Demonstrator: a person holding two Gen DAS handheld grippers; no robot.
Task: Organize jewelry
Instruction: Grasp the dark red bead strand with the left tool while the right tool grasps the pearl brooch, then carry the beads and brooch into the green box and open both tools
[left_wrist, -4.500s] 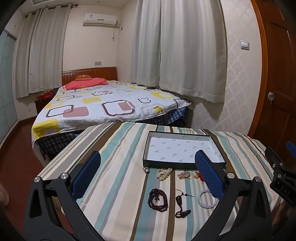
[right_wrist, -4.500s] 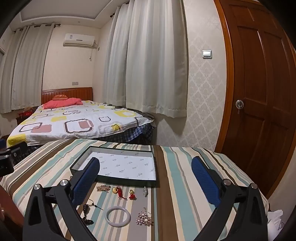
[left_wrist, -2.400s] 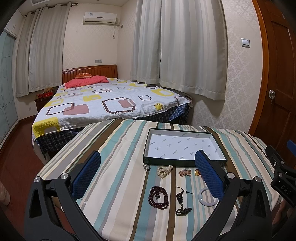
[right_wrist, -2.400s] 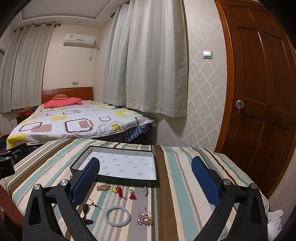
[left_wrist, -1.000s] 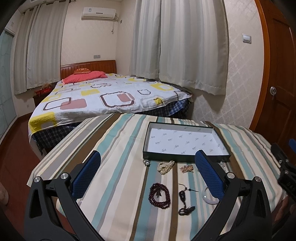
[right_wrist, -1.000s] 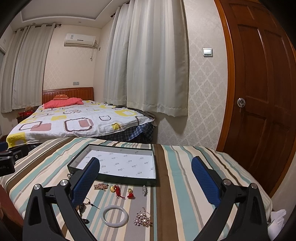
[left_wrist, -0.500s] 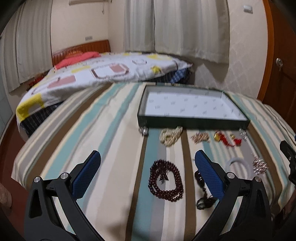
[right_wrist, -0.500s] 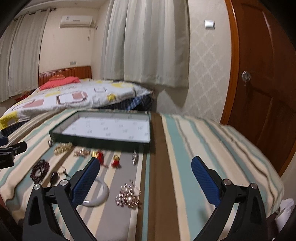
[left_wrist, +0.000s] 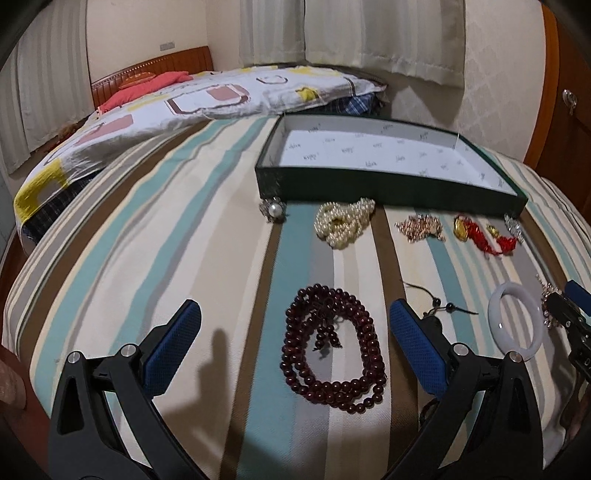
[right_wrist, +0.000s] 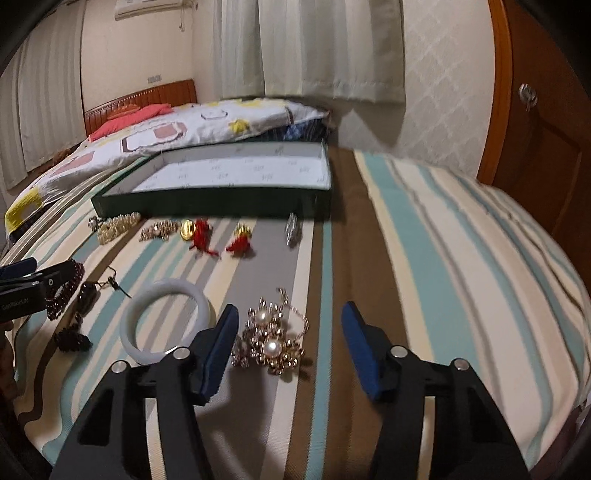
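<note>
A dark green tray (left_wrist: 388, 188) with white lining stands at the back of the striped table; it also shows in the right wrist view (right_wrist: 207, 201). Jewelry lies in front of it. My left gripper (left_wrist: 295, 325) is open, low over dark red prayer beads (left_wrist: 332, 354). My right gripper (right_wrist: 290, 325) is open around a gold pearl brooch (right_wrist: 273, 339). A white bangle (right_wrist: 168, 317) lies left of it, also in the left wrist view (left_wrist: 515, 325). Pearl strand (left_wrist: 343, 221), gold chain (left_wrist: 421, 227), red tassel charms (right_wrist: 201, 230) and a pearl ring (left_wrist: 273, 210) lie near the tray.
A black pendant on a cord (right_wrist: 86, 295) lies between beads and bangle. A bed (left_wrist: 166, 99) stands behind the table, curtains beyond. A wooden door (right_wrist: 546, 122) is on the right. The table's right half (right_wrist: 443, 258) is bare striped cloth.
Both grippers have dropped and tilted down toward the table. The left now hovers at the red beads, the right at the pearl brooch. The jewelry has not moved.
</note>
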